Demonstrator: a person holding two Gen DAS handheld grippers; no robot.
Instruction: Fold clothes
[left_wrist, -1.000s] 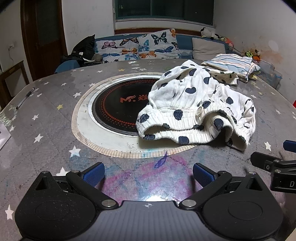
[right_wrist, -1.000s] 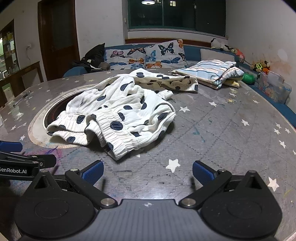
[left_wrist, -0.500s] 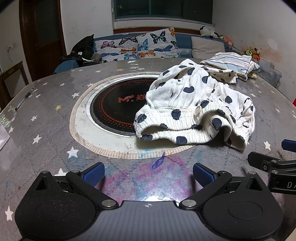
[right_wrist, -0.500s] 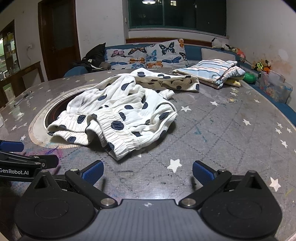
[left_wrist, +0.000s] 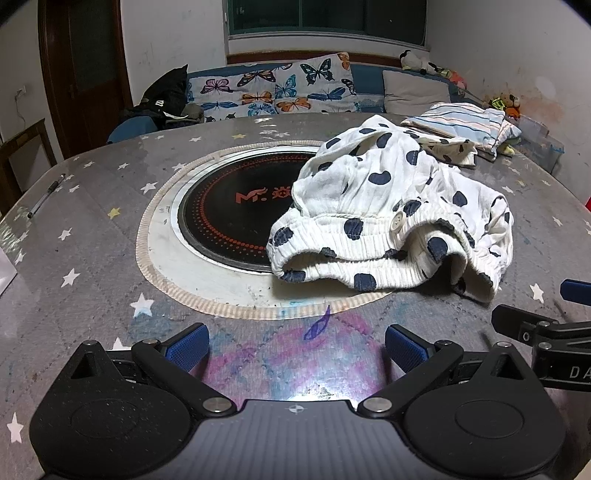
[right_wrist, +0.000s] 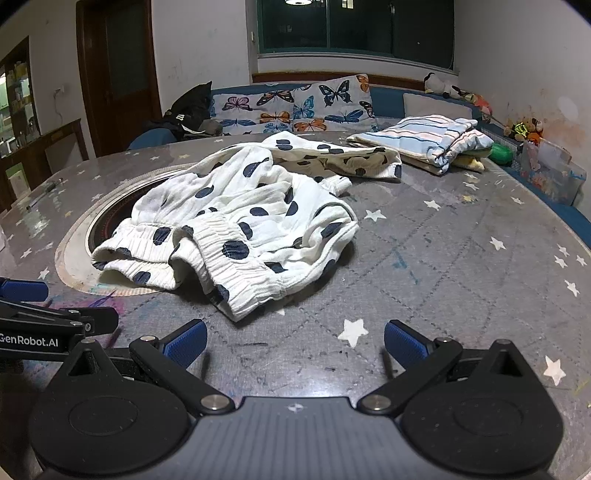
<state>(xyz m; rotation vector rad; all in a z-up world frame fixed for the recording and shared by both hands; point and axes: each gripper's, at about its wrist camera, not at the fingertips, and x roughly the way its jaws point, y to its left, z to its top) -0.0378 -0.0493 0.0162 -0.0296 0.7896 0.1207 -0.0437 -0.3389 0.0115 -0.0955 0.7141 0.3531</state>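
A crumpled white garment with dark blue spots (left_wrist: 391, 218) lies on the round grey star-patterned table (left_wrist: 92, 229), its ribbed elastic waistband toward me; it also shows in the right wrist view (right_wrist: 243, 218). My left gripper (left_wrist: 295, 347) is open and empty, low over the table in front of the waistband's left part. My right gripper (right_wrist: 293, 341) is open and empty, in front of the waistband's right end. Each gripper shows at the edge of the other's view: the right gripper (left_wrist: 543, 325), the left gripper (right_wrist: 55, 317).
A black induction hob (left_wrist: 236, 206) is set in the table's middle, partly under the garment. A folded striped cloth (right_wrist: 428, 140) lies at the far right. A pen (left_wrist: 44, 195) lies at the left edge. A butterfly-print sofa (right_wrist: 295, 107) stands behind.
Both grippers have drifted slightly, so the garment sits a little lower and nearer in both views. The garment itself has not moved. Both grippers stay open.
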